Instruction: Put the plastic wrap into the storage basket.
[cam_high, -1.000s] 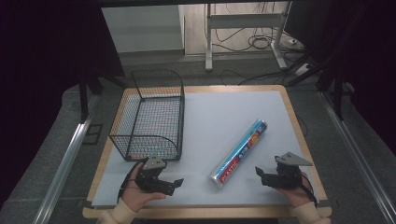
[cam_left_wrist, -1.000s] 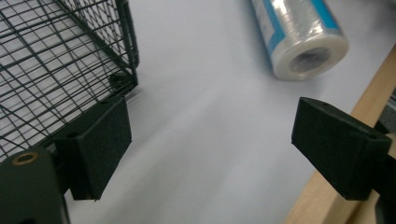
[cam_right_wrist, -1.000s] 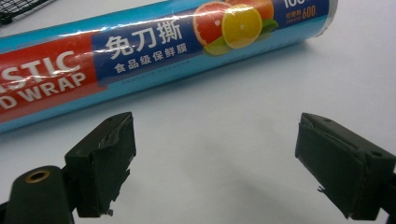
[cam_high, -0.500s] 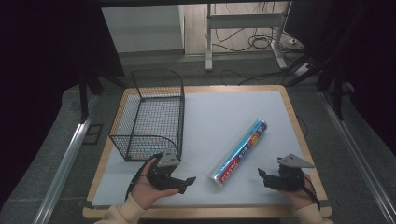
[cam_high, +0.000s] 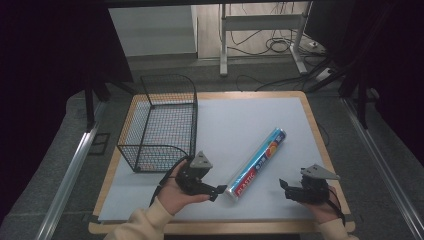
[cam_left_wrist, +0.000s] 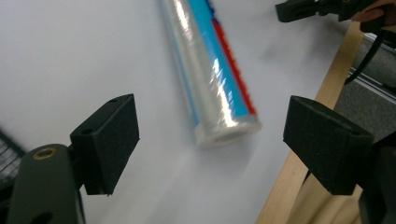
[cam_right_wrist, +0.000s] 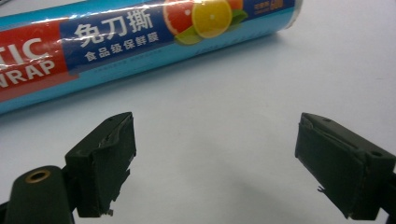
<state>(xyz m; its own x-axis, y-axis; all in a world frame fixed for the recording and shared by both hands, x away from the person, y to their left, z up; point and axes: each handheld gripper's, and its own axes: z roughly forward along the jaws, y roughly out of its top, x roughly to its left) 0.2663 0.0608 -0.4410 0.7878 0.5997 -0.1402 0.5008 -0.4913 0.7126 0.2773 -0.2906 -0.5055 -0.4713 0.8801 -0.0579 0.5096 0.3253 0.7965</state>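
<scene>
A roll of plastic wrap (cam_high: 256, 162) with a blue and red label lies diagonally on the white table mat; its near end (cam_left_wrist: 227, 132) faces my left gripper. My left gripper (cam_high: 218, 192) is open just left of that end, jaws wide with the roll's end ahead between them (cam_left_wrist: 210, 140). My right gripper (cam_high: 283, 188) is open near the front right edge, a short way right of the roll. Its view looks across bare mat to the roll's label (cam_right_wrist: 140, 32), with nothing between its jaws.
A black wire basket (cam_high: 161, 122) stands on the left half of the table, just behind my left hand. The wooden table edge (cam_high: 220, 229) runs along the front. Cables and a desk frame (cam_high: 260, 45) lie on the floor beyond.
My left gripper has moved right and forward toward the roll's near end. The right gripper has stayed almost where it was. The roll has not moved.
</scene>
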